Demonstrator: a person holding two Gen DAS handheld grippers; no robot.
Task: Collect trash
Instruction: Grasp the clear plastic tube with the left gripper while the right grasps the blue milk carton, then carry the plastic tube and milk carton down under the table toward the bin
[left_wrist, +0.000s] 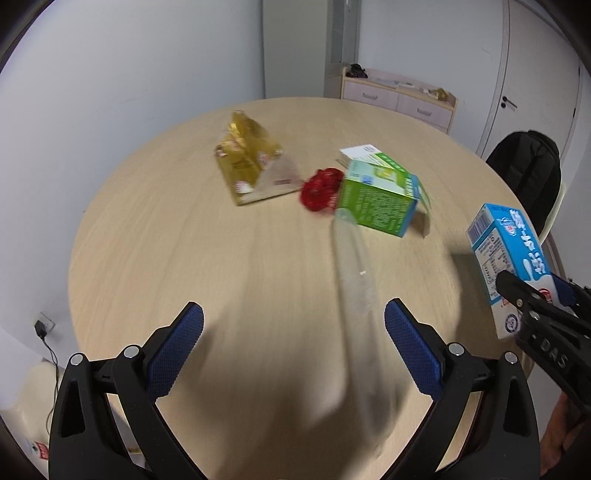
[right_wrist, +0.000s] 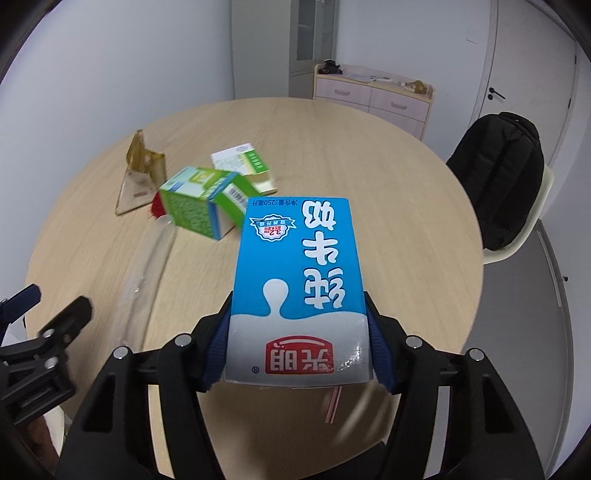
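Observation:
My right gripper (right_wrist: 297, 302) is shut on a blue and white milk carton (right_wrist: 295, 266), its pads pressing both sides, and holds it above the round wooden table (right_wrist: 388, 206). The left wrist view shows the same carton (left_wrist: 506, 251) at the far right. My left gripper (left_wrist: 293, 310) is open over the table's near edge with nothing between its fingers. A clear plastic wrapper (left_wrist: 354, 266), blurred, lies just ahead of it. Farther off lie a green box (left_wrist: 380, 199), a crumpled red wrapper (left_wrist: 319, 190), a gold packet (left_wrist: 247, 155) and a white and green box (left_wrist: 364, 153).
A chair with a black backpack (right_wrist: 506, 177) stands at the table's right side. A pink drawer cabinet (right_wrist: 373, 92) is against the back wall. A wall socket with a plugged cable (left_wrist: 42, 326) sits low on the left.

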